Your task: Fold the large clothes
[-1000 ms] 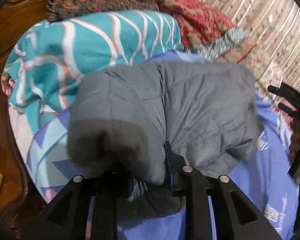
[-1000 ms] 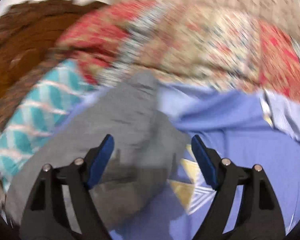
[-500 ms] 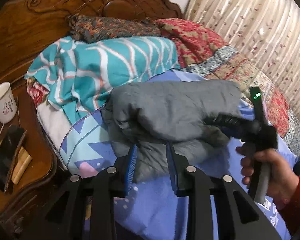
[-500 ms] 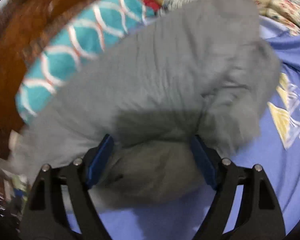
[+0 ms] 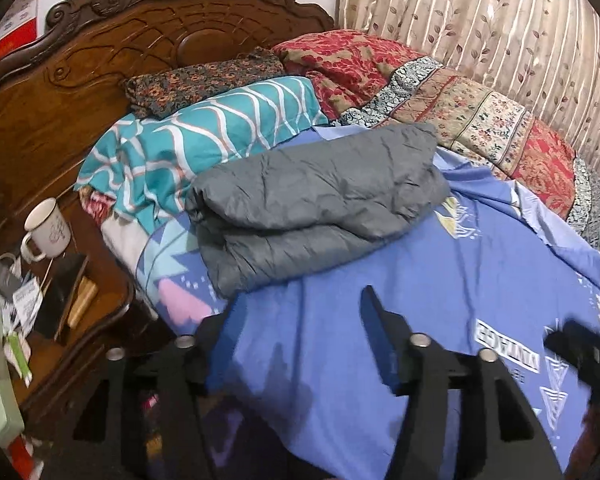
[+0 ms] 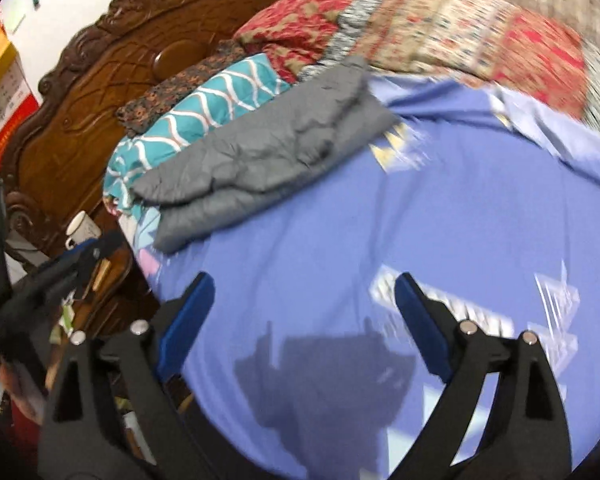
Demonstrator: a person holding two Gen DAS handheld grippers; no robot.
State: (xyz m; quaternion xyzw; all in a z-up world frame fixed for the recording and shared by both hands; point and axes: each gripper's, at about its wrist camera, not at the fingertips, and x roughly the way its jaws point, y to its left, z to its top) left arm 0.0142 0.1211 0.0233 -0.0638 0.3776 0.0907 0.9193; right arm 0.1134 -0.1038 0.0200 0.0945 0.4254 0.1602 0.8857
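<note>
The grey jacket (image 5: 312, 204) lies folded in a thick bundle on the blue sheet (image 5: 400, 280) near the head of the bed, its far edge against the teal pillow (image 5: 204, 140) and its right end just short of the patterned quilt (image 5: 472, 120). Its near folded edge sits close to the bed's left side, above the wooden nightstand (image 5: 100, 300) where a white mug (image 5: 46, 230) stands. The left tool (image 5: 296, 332) hangs over bare sheet, jaws spread wide and holding nothing, well apart from the jacket. The right tool (image 6: 300, 312) is likewise wide open and empty above the sheet. Between the tools and the jacket runs a broad stretch of flat blue sheet; the carved headboard (image 5: 120, 52) closes off the far side.
</note>
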